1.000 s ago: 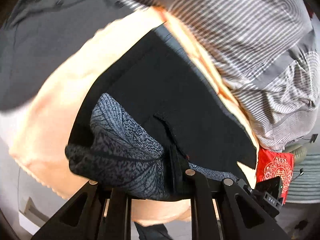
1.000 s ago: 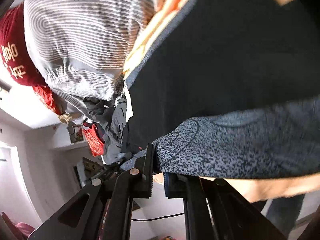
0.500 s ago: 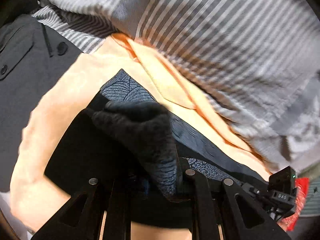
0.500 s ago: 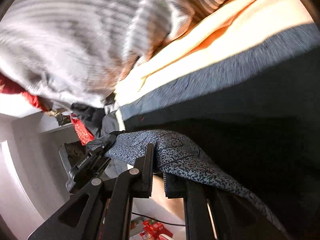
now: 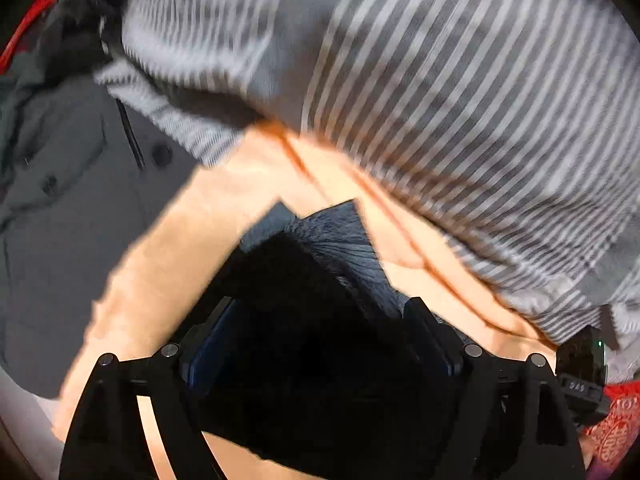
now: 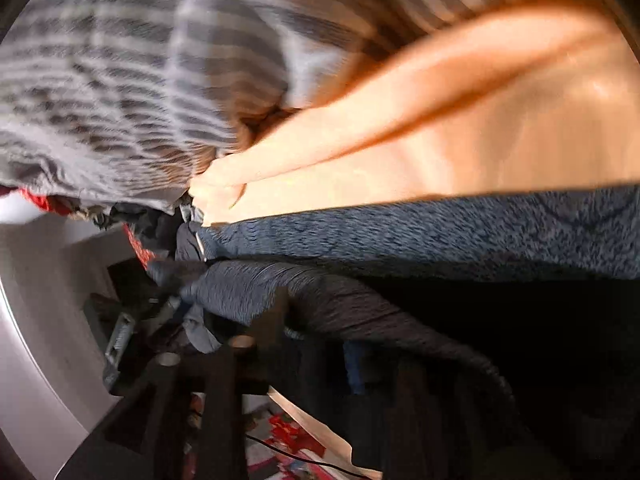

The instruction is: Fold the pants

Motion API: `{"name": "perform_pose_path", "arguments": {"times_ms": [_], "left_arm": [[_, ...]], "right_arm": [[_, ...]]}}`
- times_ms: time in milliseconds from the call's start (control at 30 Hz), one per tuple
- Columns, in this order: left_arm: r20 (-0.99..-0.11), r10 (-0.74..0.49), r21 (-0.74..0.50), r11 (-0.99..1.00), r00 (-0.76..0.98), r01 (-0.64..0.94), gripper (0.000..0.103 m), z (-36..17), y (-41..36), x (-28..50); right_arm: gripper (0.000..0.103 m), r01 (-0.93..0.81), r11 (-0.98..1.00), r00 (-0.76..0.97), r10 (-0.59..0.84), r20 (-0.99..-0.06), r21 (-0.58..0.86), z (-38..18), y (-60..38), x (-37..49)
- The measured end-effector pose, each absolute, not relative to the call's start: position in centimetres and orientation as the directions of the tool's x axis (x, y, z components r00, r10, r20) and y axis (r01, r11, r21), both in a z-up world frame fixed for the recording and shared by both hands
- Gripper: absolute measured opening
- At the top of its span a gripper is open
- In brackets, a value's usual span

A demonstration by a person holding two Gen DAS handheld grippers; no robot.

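Two handheld grippers are working the dark pants with a grey-blue speckled print (image 5: pixel 340 248), which are lying on a peach-coloured cloth (image 5: pixel 168 264) beside a grey-and-white striped garment (image 5: pixel 460 100). Left gripper (image 5: pixel 320 340) is showing its jaws spread wide, with black fabric bunched loosely between them and apparently not pinched. Right gripper (image 6: pixel 316 320) is carrying a speckled fold draped over its fingers; whether its jaws are clamped I cannot tell through the blur. Judging by this, a fold is being laid over. Next, the right side likely needs to let go and both should smooth the doubled edge.
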State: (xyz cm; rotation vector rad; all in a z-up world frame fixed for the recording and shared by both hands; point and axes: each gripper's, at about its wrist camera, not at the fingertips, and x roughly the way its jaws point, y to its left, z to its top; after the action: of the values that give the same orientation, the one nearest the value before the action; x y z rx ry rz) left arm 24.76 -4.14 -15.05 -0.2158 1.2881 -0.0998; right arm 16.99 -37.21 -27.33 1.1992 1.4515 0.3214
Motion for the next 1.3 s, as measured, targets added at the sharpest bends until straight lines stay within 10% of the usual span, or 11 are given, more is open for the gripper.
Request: {"name": "perform_pose_path", "arguments": {"times_ms": [267, 533, 733, 1300], "left_arm": [[-0.977, -0.049, 0.001, 0.972, 0.210, 0.234, 0.084, -18.0, -11.4, 20.4], [-0.978, 0.050, 0.099, 0.966, 0.203, 0.238, 0.086, -22.1, -14.8, 19.0], [-0.973, 0.106, 0.164, 0.940, 0.203, 0.299, 0.086, -19.8, -16.7, 17.3], [-0.993, -0.084, -0.021, 0.818, 0.083, 0.574, 0.086, -17.1, -22.2, 2.1]], "right_arm": [[0.066, 0.278, 0.554, 0.264, 0.741, -0.617, 0.785, -19.3, -35.1, 16.4], [0.039, 0.338, 0.723, 0.106, 0.607, -0.787, 0.603, -24.4, -34.8, 13.4], [0.079, 0.311, 0.721, 0.191, 0.591, -0.784, 0.619, -20.0, -36.3, 11.3], [0.080, 0.663, 0.664, 0.250, 0.240, -0.938, 0.347, -13.5, -41.4, -17.5]]}}
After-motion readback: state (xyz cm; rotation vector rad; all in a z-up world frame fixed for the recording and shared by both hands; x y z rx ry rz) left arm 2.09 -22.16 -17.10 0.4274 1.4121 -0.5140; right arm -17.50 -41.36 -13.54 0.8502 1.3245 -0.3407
